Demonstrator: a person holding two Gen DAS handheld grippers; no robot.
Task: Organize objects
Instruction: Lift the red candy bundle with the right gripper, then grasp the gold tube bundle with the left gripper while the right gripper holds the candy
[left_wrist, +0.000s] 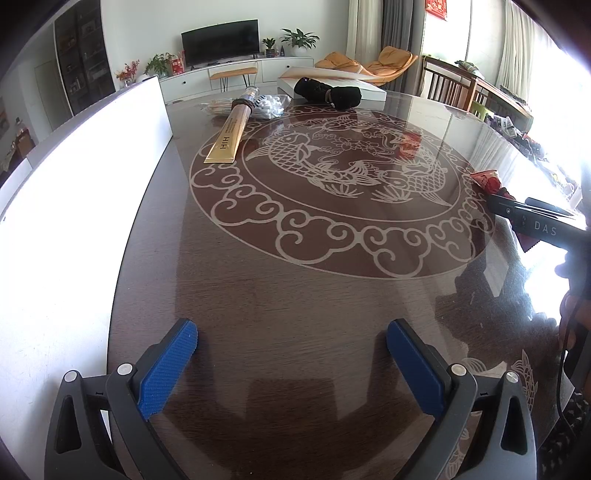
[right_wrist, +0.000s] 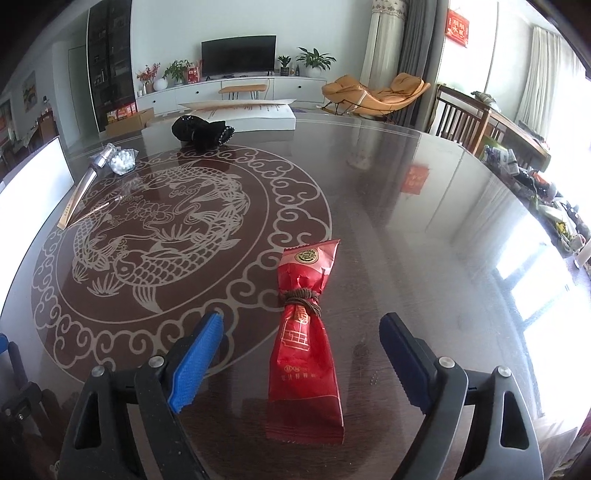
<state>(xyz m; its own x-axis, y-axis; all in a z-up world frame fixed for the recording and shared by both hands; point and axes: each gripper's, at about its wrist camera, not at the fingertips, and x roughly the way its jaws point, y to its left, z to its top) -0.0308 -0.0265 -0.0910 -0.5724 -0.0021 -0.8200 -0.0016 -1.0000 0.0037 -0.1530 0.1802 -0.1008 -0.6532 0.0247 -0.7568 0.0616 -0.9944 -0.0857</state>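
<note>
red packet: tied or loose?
Tied. Brown cord is wound and knotted around the middle of the red packet, pinching it. It lies flat on the table between the open right jaws, untouched.

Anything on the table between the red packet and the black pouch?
No. In the right wrist view, only bare patterned table lies between the red packet and the black pouch.

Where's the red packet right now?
In the right wrist view the red packet lies flat on the table, between the open right claw's fingers, untouched, just outside the fish medallion's cloud border.
</note>
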